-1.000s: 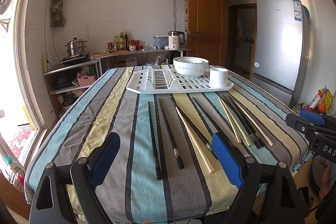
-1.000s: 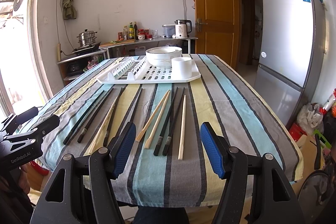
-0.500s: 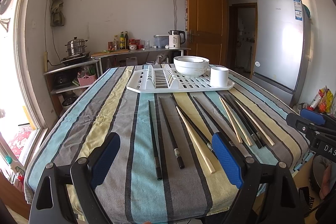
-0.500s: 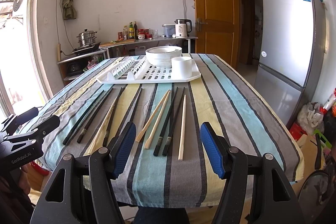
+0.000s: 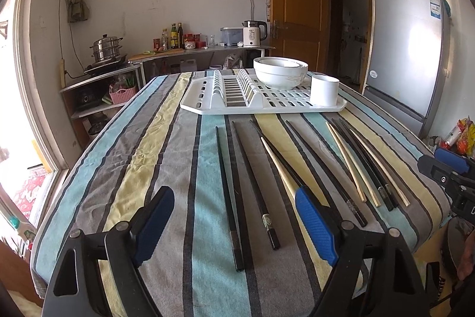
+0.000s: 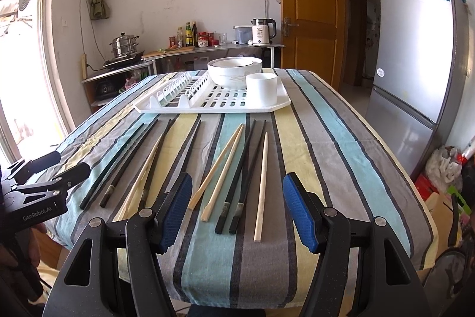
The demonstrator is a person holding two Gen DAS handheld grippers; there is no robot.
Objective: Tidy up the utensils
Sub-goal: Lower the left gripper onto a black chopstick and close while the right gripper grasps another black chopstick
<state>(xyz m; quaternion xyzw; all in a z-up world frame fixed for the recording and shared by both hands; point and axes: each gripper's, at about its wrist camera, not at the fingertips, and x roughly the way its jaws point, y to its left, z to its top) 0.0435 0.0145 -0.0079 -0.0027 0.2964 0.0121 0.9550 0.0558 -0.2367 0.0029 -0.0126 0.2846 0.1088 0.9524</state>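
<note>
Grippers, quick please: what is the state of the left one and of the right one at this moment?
Left gripper: jaws closing from wide, pads touching nothing, holding nothing.
Right gripper: open, holding nothing; the chopsticks lie on the table below.

Bare striped cloth (image 5: 154, 156) left of chopsticks (image 5: 252, 183) gives free approach; far end blocked by drying rack (image 5: 207, 106) w/ bowls (image 5: 280, 73) & cup (image 5: 324, 89).

Black chopsticks (image 6: 244, 167): six; pale wooden chopsticks (image 6: 262, 187): four; bowls (image 6: 231, 75): two, stacked; cup (image 6: 261, 88): one; rack (image 6: 207, 101): one
</note>
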